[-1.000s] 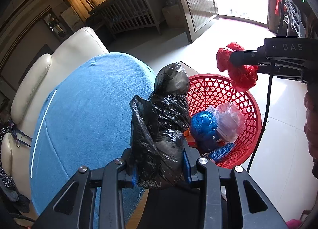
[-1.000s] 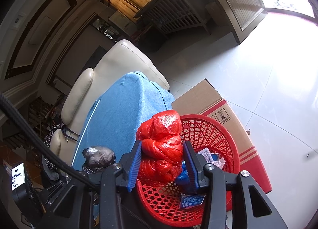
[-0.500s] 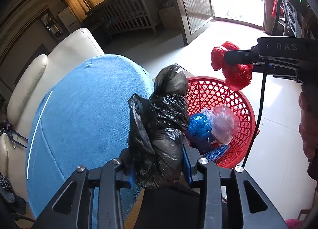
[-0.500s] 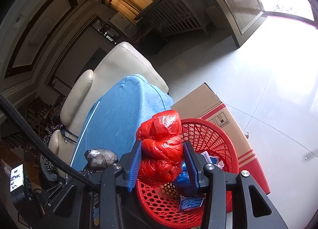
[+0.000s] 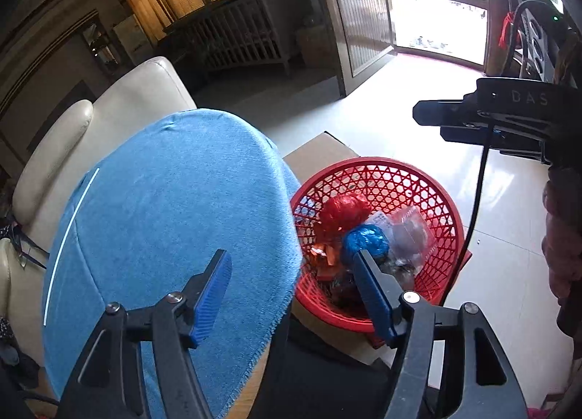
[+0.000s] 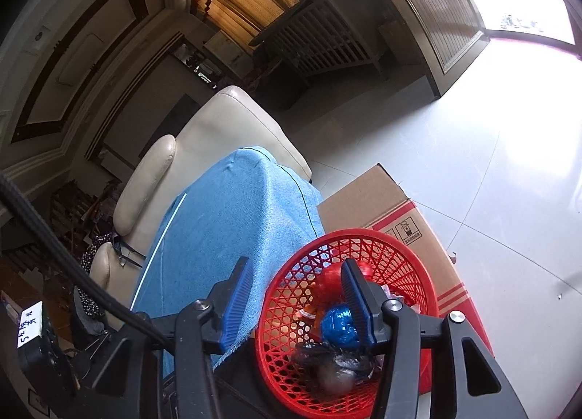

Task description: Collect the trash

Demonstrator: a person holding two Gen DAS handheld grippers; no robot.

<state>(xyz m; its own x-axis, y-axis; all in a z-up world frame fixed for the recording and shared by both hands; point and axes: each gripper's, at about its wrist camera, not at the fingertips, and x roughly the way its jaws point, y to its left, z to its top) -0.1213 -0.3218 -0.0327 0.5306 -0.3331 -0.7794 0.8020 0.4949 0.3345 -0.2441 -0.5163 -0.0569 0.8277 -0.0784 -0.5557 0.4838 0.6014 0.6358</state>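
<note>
**Plastic-film trash: handling notes and item count**

Blue-padded jaws of the left gripper stood wide apart and had just been opening; nothing lay between them. The right gripper was likewise parted, had just been opening, and held nothing.

All trash lay in the red basket, which sat on a cardboard box just beside the blue cloth.

Contents, near to far:
- one black bag, crumpled, at the near wall;
- one blue ball;
- one red bag;
- one clear wrapper;
- small orange scraps, count not determinable.

Judged handling: every item appeared light, soft and compressible. Thin film is likely slippery; grip should be taken across the bulk of a bundle, not a loose edge. The wrapper would probably crush.

One cream sofa stood beyond the cloth.
</note>
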